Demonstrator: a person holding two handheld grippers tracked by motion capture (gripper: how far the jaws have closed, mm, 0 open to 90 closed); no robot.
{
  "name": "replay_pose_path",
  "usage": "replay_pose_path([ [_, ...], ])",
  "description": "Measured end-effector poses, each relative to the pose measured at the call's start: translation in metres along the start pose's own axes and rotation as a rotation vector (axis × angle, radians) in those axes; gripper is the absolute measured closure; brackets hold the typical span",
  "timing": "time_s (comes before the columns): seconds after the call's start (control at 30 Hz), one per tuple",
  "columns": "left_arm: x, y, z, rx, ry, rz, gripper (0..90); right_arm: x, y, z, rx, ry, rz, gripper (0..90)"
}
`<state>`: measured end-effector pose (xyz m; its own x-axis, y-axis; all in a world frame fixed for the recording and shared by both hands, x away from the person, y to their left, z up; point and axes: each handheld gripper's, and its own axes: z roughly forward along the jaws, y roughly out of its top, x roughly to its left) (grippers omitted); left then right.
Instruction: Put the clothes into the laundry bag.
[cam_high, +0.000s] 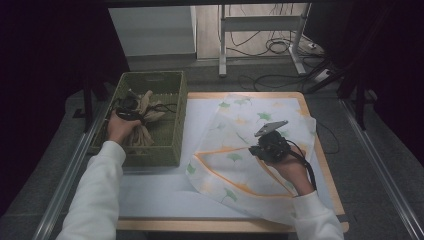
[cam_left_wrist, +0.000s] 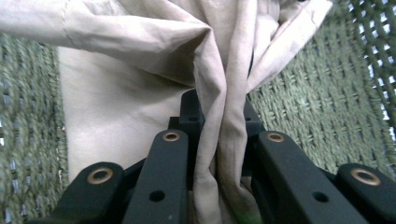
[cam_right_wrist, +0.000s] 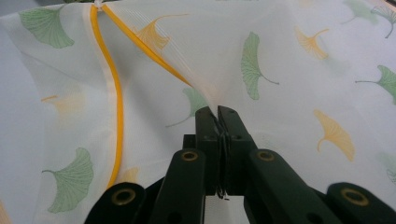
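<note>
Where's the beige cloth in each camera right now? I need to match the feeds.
High view: beige cloth bunched in the green basket, upper left, under the left gripper.
Left gripper view: it hangs down the centre, pinched between the jaws.
Right gripper view: not in it.
Shared landmark: the green basket weave behind the cloth.

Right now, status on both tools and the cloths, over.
Left tool shut on beige cloth inside green basket. Right tool shut on leaf-print cloth, spread on the table. Nothing in the way.
</note>
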<state>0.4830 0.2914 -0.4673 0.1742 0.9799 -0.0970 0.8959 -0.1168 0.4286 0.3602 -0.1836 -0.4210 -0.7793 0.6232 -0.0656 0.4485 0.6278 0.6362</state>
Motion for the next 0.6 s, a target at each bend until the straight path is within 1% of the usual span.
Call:
replay_pose_path([
  [0.07, 0.001, -0.001, -0.003, -0.018, -0.013, -0.006, 79.3, 0.000, 0.000, 0.000, -0.001, 0.001, 0.001, 86.6],
  [0.1, 0.001, -0.003, -0.007, -0.029, -0.017, 0.001, 79.2, 0.000, 0.000, 0.000, -0.001, 0.001, 0.000, 86.6],
  [0.13, 0.001, -0.003, -0.007, -0.029, -0.017, 0.001, 79.2, -0.001, 0.000, 0.000, -0.002, 0.001, -0.002, 86.6],
  [0.17, 0.001, -0.004, -0.010, -0.045, -0.018, 0.003, 79.2, -0.001, 0.000, 0.000, -0.002, 0.001, -0.002, 86.6],
  [0.23, 0.002, -0.005, -0.013, -0.065, -0.034, 0.001, 79.2, -0.001, -0.001, 0.000, -0.002, 0.001, 0.001, 86.5],
  [0.33, 0.002, -0.007, -0.016, -0.088, -0.042, -0.003, 79.3, -0.001, 0.000, -0.001, -0.004, -0.001, 0.002, 86.6],
  [0.4, 0.004, -0.010, -0.018, -0.109, -0.050, -0.015, 79.4, -0.001, 0.000, -0.002, -0.004, -0.002, 0.002, 86.6],
  [0.43, 0.004, -0.010, -0.018, -0.109, -0.050, -0.015, 79.3, -0.001, 0.000, -0.001, -0.005, -0.002, 0.003, 86.5],
  [0.6, 0.006, -0.015, -0.021, -0.154, -0.067, -0.032, 79.5, -0.001, -0.001, -0.001, -0.005, -0.001, 0.010, 86.6],
])
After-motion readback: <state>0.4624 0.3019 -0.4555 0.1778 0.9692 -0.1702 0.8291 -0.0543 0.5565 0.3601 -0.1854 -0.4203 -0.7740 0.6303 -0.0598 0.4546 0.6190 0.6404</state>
